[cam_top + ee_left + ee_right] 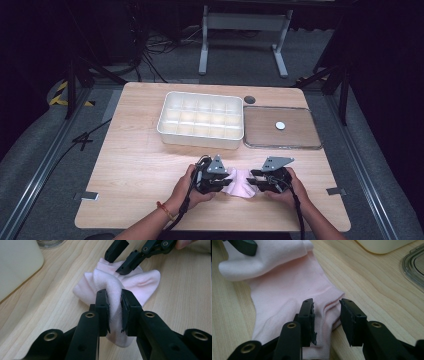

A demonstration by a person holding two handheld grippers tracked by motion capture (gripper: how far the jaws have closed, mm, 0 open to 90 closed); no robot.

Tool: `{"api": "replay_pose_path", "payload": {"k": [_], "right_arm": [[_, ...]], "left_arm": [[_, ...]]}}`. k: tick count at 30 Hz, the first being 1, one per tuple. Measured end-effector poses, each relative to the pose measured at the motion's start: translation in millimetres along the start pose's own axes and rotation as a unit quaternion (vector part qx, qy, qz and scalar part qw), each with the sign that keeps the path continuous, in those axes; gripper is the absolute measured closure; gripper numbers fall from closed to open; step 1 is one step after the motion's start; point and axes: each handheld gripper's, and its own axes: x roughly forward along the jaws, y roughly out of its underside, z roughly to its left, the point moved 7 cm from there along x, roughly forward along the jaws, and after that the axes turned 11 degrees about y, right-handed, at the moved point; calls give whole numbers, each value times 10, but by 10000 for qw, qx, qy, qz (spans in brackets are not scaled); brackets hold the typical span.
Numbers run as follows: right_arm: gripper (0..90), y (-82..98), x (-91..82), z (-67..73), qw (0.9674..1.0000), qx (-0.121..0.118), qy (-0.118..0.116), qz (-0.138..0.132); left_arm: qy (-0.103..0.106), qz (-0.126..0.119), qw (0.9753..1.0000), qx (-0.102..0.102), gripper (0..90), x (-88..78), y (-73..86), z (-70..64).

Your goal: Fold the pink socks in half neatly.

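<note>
Centrally at the worktop's [135,165] six o'clock edge lies a pink sock [239,184]. From nine o'clock of it the left gripper [114,305] pinches a fold of sock tight. At three o'clock the right gripper [327,315] stands part open over the cuff, pads clear. Toward twelve o'clock sits a white divided tray [200,120], compartments bare; beside it, a clear lid [282,128].

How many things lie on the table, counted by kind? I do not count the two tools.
Pink sock: 1
White compartment tray: 1
Clear lid: 1
Total: 3
</note>
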Motion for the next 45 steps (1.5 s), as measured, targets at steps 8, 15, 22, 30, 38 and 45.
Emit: {"api": "replay_pose_path", "payload": {"k": [8, 15, 22, 30, 38, 45], "right_arm": [[603, 3, -1, -10, 10000, 2, 24, -5], [541, -2, -39, -40, 10000, 0, 81, 6], [558, 41, -27, -72, 9998, 155, -20, 83], [565, 39, -24, -61, 10000, 49, 14, 47], [564, 41, -24, -64, 10000, 61, -7, 48], [565, 45, -25, -63, 9999, 102, -37, 47]], "left_arm": [[-67, 100, 9999, 74, 772, 115, -48, 7], [-68, 144, 9999, 65, 769, 193, -57, 4], [-35, 129, 9999, 74, 767, 225, -91, -11], [-23, 87, 9999, 97, 722, 274, -153, -36], [1, -46, 10000, 41, 634, 247, -232, -57], [-81, -353, 9993, 53, 582, -16, -280, -22]]}}
